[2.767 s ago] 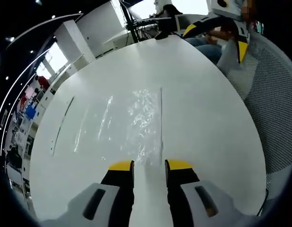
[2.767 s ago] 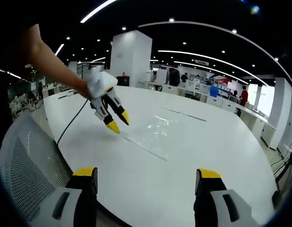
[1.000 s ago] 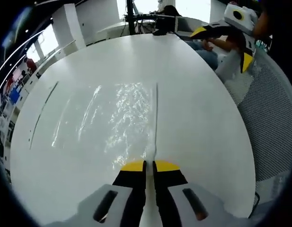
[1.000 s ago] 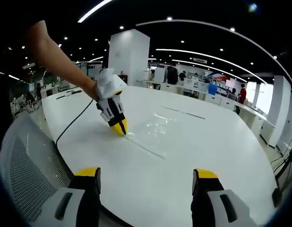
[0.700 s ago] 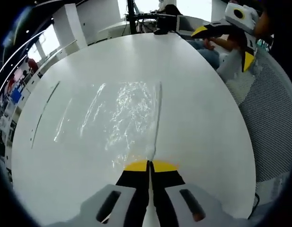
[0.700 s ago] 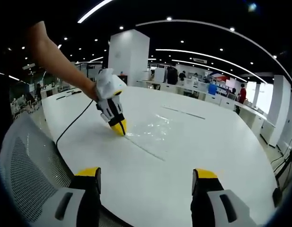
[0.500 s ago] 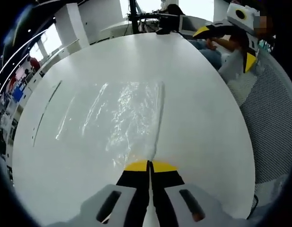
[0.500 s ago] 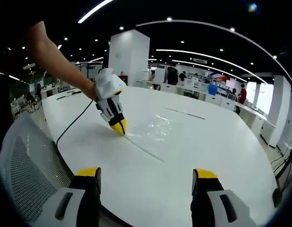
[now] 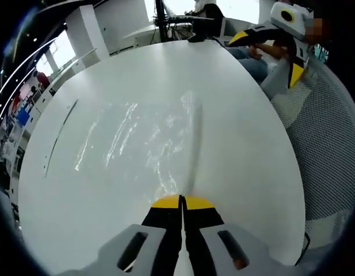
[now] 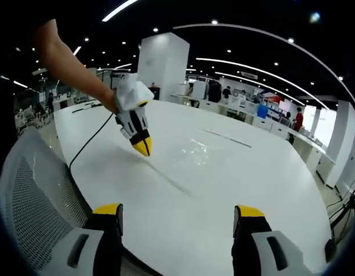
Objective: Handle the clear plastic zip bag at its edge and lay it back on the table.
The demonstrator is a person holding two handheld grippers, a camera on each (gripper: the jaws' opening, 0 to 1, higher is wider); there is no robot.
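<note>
Two hand-held grippers in play. Left hand-held gripper (image 9: 181, 202): yellow-tipped jaws pressed together, pinching the near edge of the clear plastic zip bag (image 9: 148, 144) right at the end of its zip strip. In the right gripper view the same left hand-held gripper (image 10: 142, 148) hangs from a person's forearm (image 10: 68, 63), tips raised a little off the desk (image 10: 223, 190), with the bag's edge (image 10: 171, 175) trailing down from them to the surface. Most of the bag lies flat on the white desk (image 9: 246, 155), crinkled and glinting, spreading away from the pinched corner; how much of it is off the desk, cannot tell.

Right hand-held gripper (image 10: 177, 215): jaws wide apart, nothing between them, held off the desk's near rim, well apart from the bag. In the left gripper view it (image 9: 281, 43) sits past the desk's far edge, just beside a mesh chair back (image 9: 332, 144). A black cable (image 10: 88, 146) runs across the desk near the bag.
</note>
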